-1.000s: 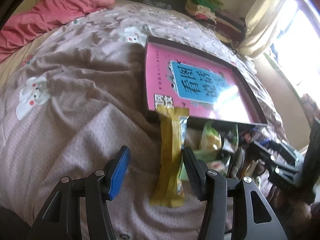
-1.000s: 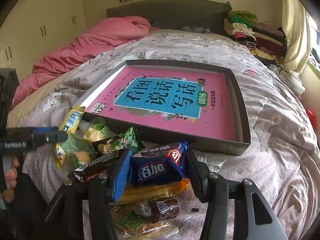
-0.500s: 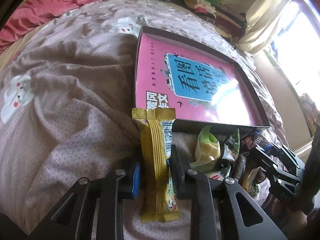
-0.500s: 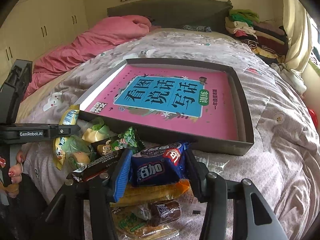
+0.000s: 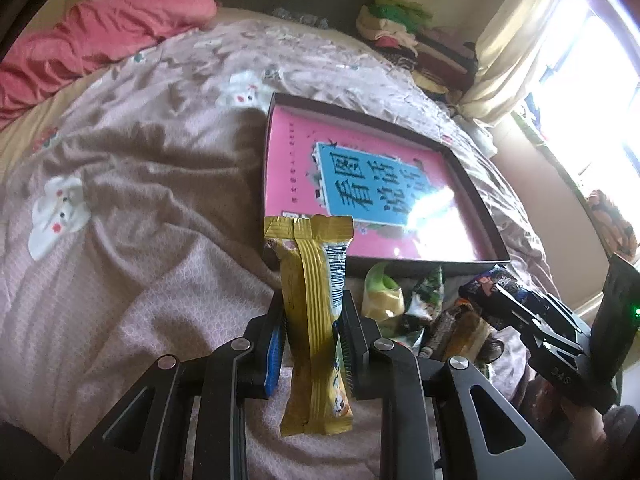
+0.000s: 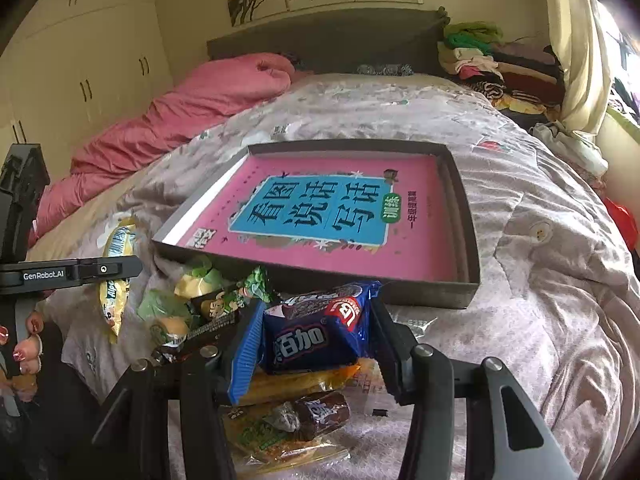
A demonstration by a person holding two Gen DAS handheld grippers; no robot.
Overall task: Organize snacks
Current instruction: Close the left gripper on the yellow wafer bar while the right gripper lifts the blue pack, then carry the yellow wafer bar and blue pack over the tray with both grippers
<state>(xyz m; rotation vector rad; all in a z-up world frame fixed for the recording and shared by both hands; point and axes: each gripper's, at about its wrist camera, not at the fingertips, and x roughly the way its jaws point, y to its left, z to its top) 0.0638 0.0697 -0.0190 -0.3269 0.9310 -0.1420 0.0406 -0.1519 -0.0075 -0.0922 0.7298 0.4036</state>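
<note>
Both grippers clamped on snacks, near edge of the tray

The snack pile (image 6: 192, 308) is partly hidden behind the right gripper (image 6: 316, 344), clenched on a blue cookie pack (image 6: 316, 336). The left gripper (image 5: 312, 344) pinches a long, upright yellow wrapper (image 5: 314, 320) near the dark tray (image 6: 468, 240).

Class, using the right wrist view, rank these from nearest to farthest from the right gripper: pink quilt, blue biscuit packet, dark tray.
1. Blue biscuit packet: clamped in the right gripper.
2. Dark tray: just beyond, on the bedspread.
3. Pink quilt: far left, near the headboard.
</note>
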